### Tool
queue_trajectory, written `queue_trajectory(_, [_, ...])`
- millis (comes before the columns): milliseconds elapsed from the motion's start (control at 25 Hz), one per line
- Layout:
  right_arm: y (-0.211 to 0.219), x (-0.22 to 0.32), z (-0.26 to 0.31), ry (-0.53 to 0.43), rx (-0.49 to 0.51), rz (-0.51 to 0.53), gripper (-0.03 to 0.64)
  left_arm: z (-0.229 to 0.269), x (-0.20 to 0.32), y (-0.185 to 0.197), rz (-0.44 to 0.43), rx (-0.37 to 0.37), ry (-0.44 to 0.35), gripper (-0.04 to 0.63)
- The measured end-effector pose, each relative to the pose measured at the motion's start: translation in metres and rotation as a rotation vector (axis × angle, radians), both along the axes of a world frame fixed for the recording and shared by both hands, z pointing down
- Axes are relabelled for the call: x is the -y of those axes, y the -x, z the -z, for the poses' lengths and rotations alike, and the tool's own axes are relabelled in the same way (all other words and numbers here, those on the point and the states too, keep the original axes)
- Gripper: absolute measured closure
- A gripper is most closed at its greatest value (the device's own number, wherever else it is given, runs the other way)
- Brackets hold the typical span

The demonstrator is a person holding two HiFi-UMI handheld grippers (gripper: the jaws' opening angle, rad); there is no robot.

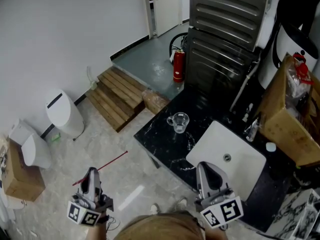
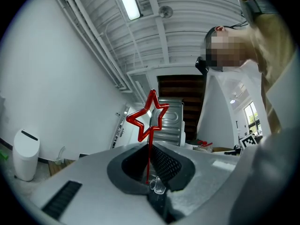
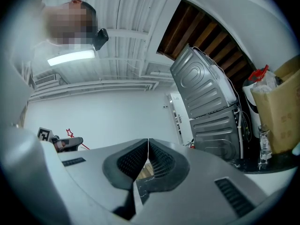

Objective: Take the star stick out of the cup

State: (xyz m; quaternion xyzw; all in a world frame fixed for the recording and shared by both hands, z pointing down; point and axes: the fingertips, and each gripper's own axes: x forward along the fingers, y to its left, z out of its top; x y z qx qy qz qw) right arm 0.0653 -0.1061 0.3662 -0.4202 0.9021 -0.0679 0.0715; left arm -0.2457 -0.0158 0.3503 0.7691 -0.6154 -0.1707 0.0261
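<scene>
Nearest, at the counter's near edge, the right gripper has its jaws pressed together with nothing between them. Off the left side of the black marble counter, over the floor, the left gripper is clamped on the red star stick, its star end standing out past the jaws. On the counter stands the clear glass cup, well apart from the stick.

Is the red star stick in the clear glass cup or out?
Out: the left gripper grips the red star stick, apart from the clear cup on the counter.
</scene>
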Motion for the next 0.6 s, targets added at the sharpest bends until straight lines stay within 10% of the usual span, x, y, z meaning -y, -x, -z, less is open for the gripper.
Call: queue_trajectory(600, [0.001,-0.001,0.007,-0.01,-0.005,0.018,0.614,0.008,-0.001,-0.012,-0.007,0.05,-0.018,0.583])
